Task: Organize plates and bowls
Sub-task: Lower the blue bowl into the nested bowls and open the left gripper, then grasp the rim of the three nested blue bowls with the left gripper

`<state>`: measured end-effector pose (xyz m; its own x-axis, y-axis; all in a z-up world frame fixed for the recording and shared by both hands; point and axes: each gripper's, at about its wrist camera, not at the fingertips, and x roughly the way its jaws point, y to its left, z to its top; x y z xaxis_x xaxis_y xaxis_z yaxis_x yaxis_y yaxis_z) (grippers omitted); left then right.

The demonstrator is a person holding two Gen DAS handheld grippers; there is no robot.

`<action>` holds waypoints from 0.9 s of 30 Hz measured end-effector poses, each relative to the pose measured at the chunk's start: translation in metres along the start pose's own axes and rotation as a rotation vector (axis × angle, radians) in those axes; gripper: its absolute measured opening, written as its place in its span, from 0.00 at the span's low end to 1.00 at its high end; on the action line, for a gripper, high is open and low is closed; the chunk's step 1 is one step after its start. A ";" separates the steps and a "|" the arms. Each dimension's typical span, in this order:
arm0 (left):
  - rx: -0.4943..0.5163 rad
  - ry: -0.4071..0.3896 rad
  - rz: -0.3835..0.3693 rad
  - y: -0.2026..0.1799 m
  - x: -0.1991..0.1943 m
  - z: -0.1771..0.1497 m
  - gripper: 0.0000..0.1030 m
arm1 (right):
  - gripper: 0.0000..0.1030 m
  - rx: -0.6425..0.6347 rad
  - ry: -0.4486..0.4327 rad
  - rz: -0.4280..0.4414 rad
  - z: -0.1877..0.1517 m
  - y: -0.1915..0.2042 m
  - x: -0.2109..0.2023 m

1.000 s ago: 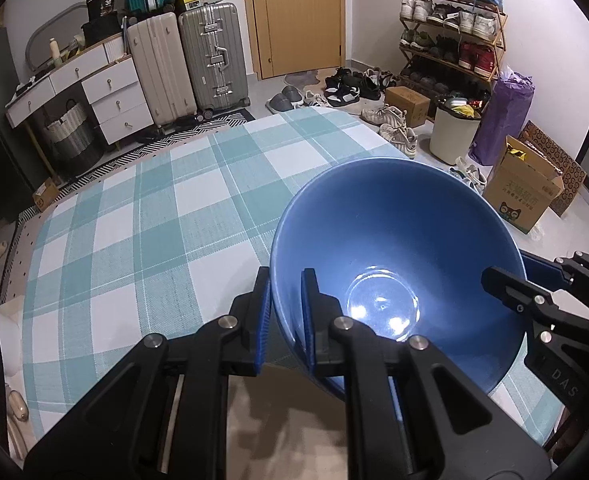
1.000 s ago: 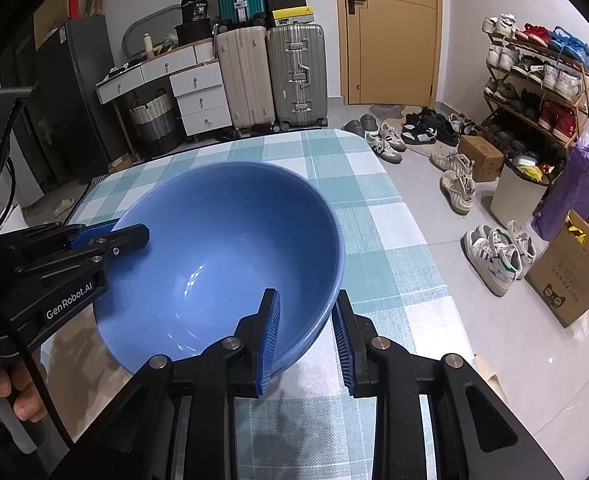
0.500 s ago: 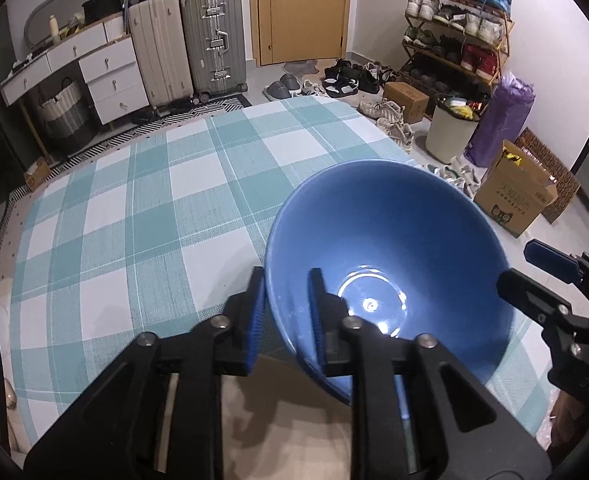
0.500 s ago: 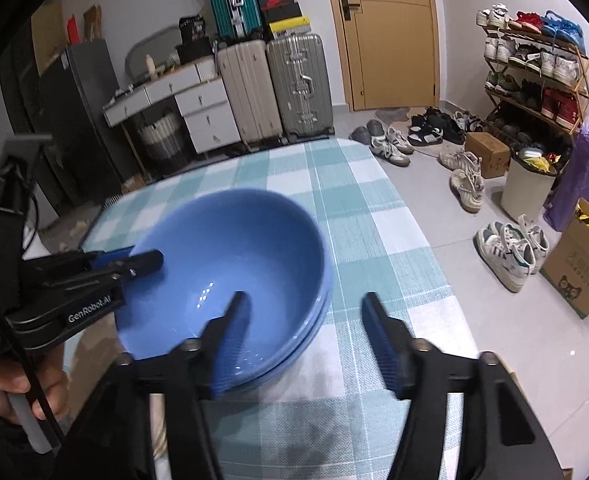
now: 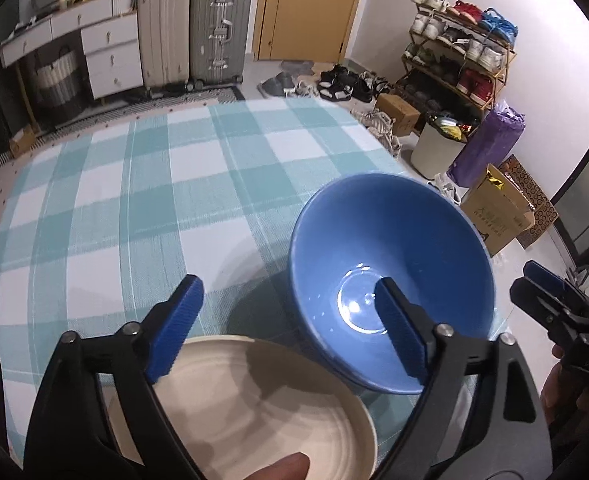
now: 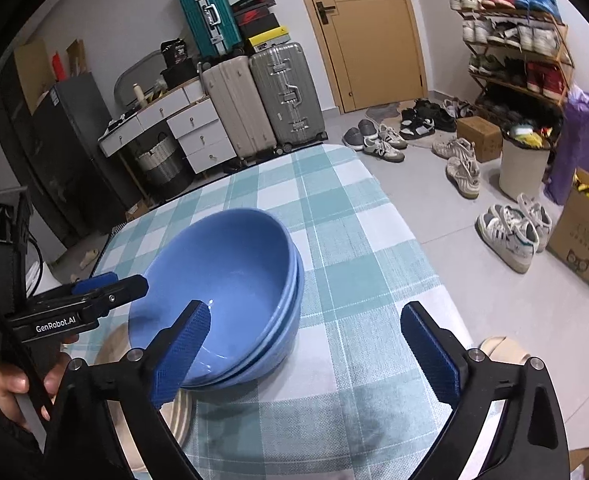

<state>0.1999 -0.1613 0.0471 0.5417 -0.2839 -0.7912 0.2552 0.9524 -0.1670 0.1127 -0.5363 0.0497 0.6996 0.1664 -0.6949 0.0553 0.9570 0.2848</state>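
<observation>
Bowls (image 6: pixel 230 280) of glazed blue ceramic sit nested on the checked tablecloth (image 5: pixel 134 200), a cream plate (image 5: pixel 254 408) just beside them. Your left gripper (image 5: pixel 290 328) and right gripper (image 6: pixel 306 344) are opening wide, pressing on nothing. Likely rigid, slick and breakable, they want a rim pinch. Suitcases (image 6: pixel 262 96) and shoes clutter the room.

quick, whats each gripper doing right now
Left gripper: jaws opening, holding nothing, clear of the stacked blue ceramic bowls.
Right gripper: jaws opening, holding nothing.
</observation>
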 end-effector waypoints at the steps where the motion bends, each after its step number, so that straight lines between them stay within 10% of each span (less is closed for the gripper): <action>1: -0.006 0.006 -0.006 0.000 0.003 -0.002 0.89 | 0.97 0.014 0.002 0.009 -0.002 -0.003 0.002; 18: -0.201 0.088 -0.115 0.034 0.045 -0.019 0.98 | 0.95 0.156 0.056 0.203 -0.019 -0.008 0.043; 27: -0.198 0.088 -0.195 0.024 0.047 -0.019 0.59 | 0.67 0.132 0.096 0.242 -0.018 0.004 0.053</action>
<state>0.2164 -0.1494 -0.0048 0.4239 -0.4613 -0.7794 0.1822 0.8864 -0.4256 0.1369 -0.5190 0.0019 0.6337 0.4134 -0.6538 -0.0077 0.8486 0.5290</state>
